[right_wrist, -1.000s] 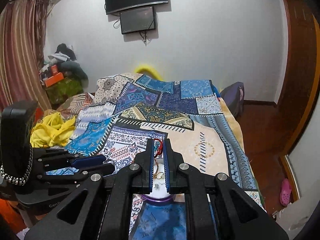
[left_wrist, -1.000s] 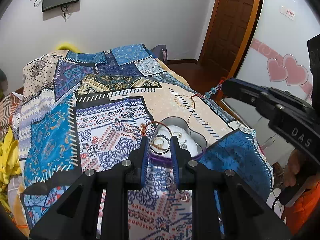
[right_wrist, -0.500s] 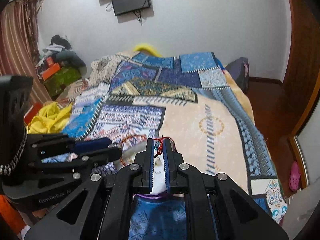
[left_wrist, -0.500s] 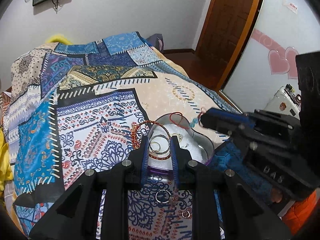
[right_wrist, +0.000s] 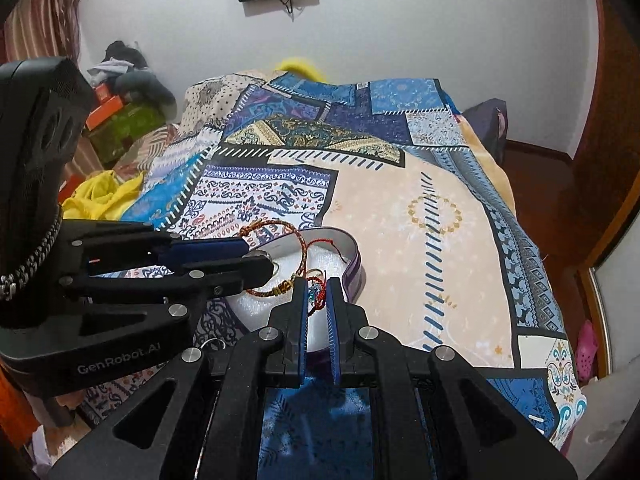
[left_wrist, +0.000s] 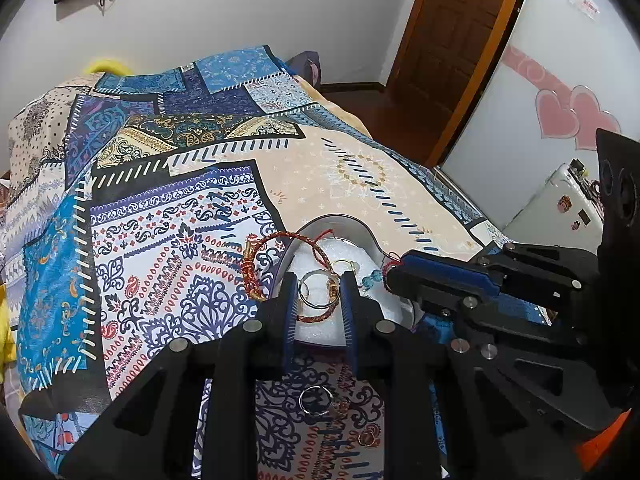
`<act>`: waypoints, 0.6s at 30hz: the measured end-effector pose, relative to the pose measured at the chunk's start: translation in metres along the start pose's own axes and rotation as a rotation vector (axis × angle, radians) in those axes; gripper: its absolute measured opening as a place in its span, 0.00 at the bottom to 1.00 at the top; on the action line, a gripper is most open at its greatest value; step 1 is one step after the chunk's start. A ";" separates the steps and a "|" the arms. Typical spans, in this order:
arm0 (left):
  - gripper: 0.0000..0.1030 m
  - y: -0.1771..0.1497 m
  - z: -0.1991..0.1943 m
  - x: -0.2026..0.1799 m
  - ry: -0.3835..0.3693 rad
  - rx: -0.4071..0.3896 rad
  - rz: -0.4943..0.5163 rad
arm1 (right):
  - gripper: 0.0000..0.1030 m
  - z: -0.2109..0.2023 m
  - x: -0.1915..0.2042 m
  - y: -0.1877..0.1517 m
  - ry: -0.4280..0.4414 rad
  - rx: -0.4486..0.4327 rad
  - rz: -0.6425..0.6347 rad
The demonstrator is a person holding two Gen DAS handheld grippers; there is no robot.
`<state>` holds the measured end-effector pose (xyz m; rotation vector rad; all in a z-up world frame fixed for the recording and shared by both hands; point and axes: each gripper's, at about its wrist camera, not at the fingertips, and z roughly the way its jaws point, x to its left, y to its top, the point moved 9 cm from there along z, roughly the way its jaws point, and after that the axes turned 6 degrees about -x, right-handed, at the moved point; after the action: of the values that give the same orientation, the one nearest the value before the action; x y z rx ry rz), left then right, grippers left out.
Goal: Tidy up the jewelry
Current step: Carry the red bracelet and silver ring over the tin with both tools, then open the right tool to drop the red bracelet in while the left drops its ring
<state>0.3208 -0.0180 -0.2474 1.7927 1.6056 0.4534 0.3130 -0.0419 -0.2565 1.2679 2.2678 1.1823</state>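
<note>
A heart-shaped jewelry box (left_wrist: 362, 229) with a white foam lining lies open on the patterned bedspread; it also shows in the right wrist view (right_wrist: 352, 254). A braided red bracelet (left_wrist: 276, 238) hangs over its left rim. My left gripper (left_wrist: 319, 283) is shut on a silver bangle (left_wrist: 314, 292) over the foam. My right gripper (right_wrist: 317, 290) is shut on a red cord with blue beads (right_wrist: 316, 289), low over the box; it appears at the right in the left wrist view (left_wrist: 390, 274).
A loose silver ring (left_wrist: 316, 400) and a small gold piece (left_wrist: 368, 436) lie on the bedspread (left_wrist: 168, 248) in front of the box. The bed's right edge drops to the floor by a wooden door (left_wrist: 452, 40). Yellow cloth (right_wrist: 100, 196) lies at the left.
Both grippers came lower and closer to the box. The right gripper carried the red cord with blue beads from high at the right down to the box's right side.
</note>
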 end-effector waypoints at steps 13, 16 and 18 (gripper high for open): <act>0.20 0.006 -0.018 -0.001 0.008 -0.034 0.001 | 0.09 -0.002 0.003 -0.001 0.011 0.026 0.001; 0.20 0.008 -0.028 -0.002 0.021 -0.052 0.008 | 0.19 -0.007 0.003 0.001 0.002 0.018 0.004; 0.20 0.009 -0.035 -0.001 0.026 -0.061 0.008 | 0.22 -0.011 0.004 0.003 -0.002 0.006 0.003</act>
<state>0.3042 -0.0101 -0.2166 1.7549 1.5859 0.5266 0.3062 -0.0440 -0.2468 1.2750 2.2703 1.1758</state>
